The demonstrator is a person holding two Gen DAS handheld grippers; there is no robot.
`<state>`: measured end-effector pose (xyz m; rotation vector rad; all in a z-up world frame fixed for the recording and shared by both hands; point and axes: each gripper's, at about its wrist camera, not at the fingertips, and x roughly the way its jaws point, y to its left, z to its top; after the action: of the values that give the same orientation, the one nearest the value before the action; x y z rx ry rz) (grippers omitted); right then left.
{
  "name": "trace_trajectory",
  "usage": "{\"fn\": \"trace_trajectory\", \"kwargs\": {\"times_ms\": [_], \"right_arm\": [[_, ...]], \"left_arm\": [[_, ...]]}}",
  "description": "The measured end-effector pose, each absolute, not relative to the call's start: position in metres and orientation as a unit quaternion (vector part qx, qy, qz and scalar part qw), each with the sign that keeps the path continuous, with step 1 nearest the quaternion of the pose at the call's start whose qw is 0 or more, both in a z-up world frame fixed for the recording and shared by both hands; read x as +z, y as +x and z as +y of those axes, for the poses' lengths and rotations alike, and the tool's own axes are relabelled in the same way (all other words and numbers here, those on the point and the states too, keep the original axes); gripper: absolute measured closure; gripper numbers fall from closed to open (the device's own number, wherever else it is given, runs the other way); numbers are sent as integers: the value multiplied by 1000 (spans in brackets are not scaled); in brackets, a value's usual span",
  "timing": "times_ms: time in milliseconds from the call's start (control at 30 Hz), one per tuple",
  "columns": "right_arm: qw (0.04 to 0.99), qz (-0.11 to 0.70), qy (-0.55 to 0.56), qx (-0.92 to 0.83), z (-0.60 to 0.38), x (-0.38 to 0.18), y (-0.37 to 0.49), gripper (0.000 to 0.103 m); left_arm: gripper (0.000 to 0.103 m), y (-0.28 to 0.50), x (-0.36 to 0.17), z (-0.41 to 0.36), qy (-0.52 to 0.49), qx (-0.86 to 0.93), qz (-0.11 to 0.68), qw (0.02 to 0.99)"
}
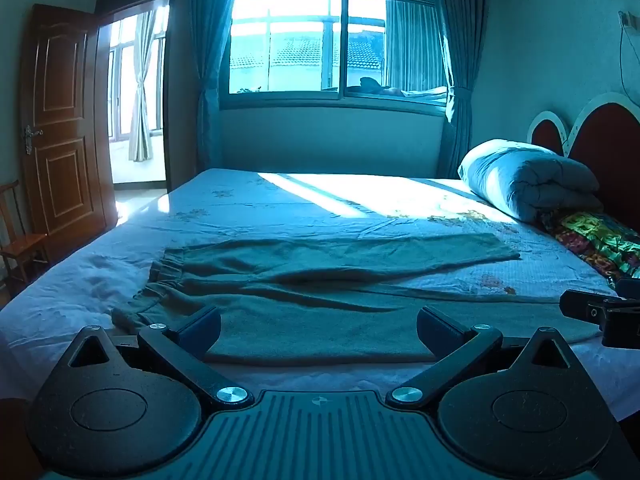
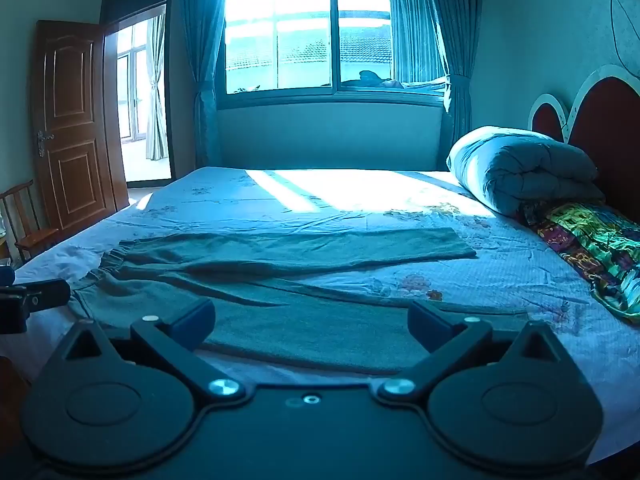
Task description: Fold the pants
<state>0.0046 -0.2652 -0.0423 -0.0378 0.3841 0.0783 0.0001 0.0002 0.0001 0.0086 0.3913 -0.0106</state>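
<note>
Grey-green pants (image 1: pixel 304 292) lie flat across the bed, elastic waistband at the left, two legs running to the right and spread apart in a V. They also show in the right wrist view (image 2: pixel 288 280). My left gripper (image 1: pixel 318 330) is open and empty, hovering at the pants' near edge toward the waistband side. My right gripper (image 2: pixel 310 326) is open and empty, at the near edge of the near leg. Each gripper shows at the side of the other's view: the right one (image 1: pixel 600 314), the left one (image 2: pixel 32 300).
The bed (image 1: pixel 248 208) has a pale floral sheet. A rolled quilt (image 1: pixel 528 180) and a colourful cloth (image 1: pixel 596 240) lie by the red headboard (image 1: pixel 608 144) at the right. A wooden chair (image 1: pixel 20 240) and open door (image 1: pixel 60 120) are at the left.
</note>
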Motion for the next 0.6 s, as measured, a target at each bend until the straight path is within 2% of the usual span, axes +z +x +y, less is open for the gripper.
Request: {"fn": "trace_trajectory", "kwargs": {"times_ms": [600], "right_arm": [[981, 192, -8, 37, -268, -41, 5, 6]], "left_arm": [[0, 2, -3, 2, -1, -3, 204, 979]]}}
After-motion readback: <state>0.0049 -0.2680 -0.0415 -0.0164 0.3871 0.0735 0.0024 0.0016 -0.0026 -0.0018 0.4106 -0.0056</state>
